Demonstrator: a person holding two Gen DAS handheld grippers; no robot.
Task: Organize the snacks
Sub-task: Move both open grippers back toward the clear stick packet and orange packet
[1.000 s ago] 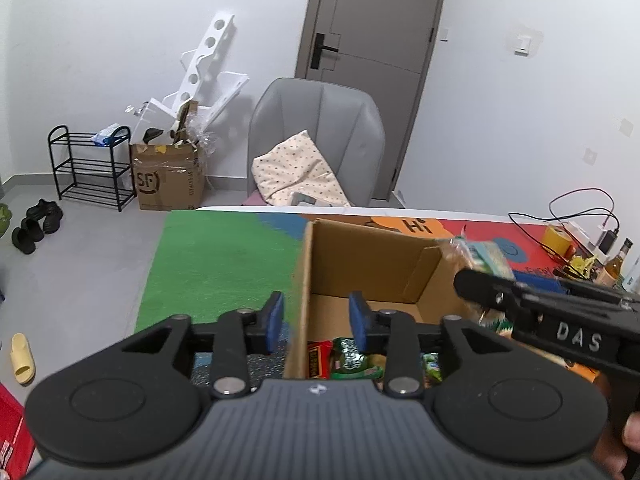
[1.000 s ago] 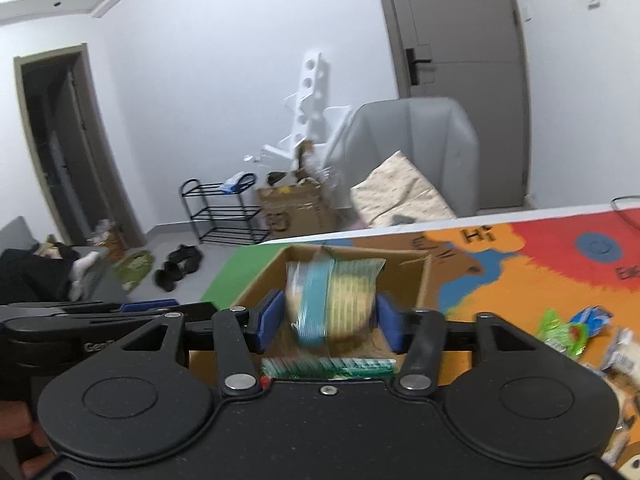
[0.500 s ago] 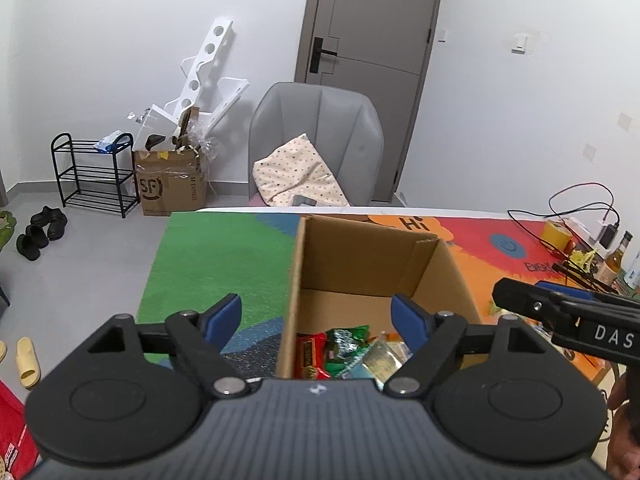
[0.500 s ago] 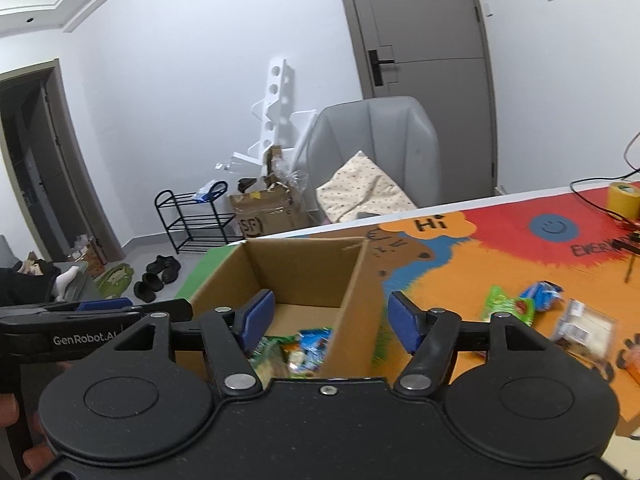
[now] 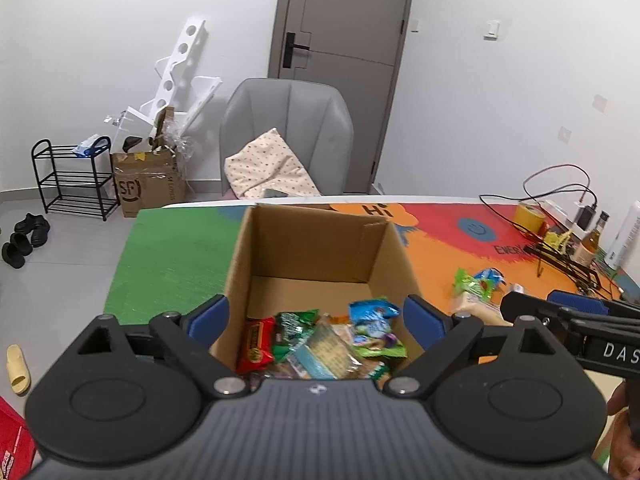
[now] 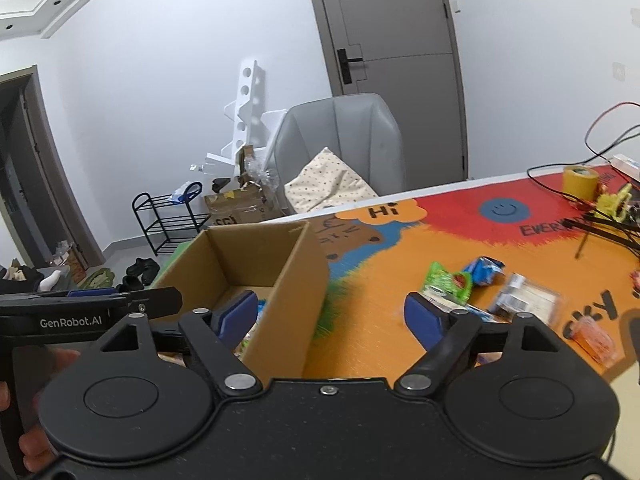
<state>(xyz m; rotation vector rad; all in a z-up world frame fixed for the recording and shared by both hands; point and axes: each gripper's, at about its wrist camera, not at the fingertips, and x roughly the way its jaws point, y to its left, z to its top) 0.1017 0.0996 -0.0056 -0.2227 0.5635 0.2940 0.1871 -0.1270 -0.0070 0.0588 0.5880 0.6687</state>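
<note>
Left wrist view: left gripper (image 5: 316,316) hangs over the near end of the open brown cardboard box (image 5: 316,248), jaws spread wide w/ nothing between the blue pads. Probably parked there to mark/steady the drop zone, since it straddles the box opening. Inside, at the near end of the box floor, a loose pile of snack packets: red wrapped bar (image 5: 256,344), green foil pack (image 5: 294,330), light-blue pack (image 5: 372,314), clear biscuit pack (image 5: 324,352). Far half of box floor is bare cardboard. Box sits on the multicoloured printed table mat (image 5: 176,248).

Right wrist view: right gripper (image 6: 332,314) also wide open, holding nothing; it points past the box's right wall, w/ its right pad toward the loose snacks. Still out on the orange part of the mat: green-and-red packet (image 6: 446,282), blue packet (image 6: 484,270), clear plastic-wrapped pack (image 6: 528,300), orange-red sachet (image 6: 592,336). Judging by aim, next pick is likely from that group. Yellow tape roll (image 6: 580,182) and black cables (image 6: 600,220) lie well apart at far edge, not snacks.
</note>
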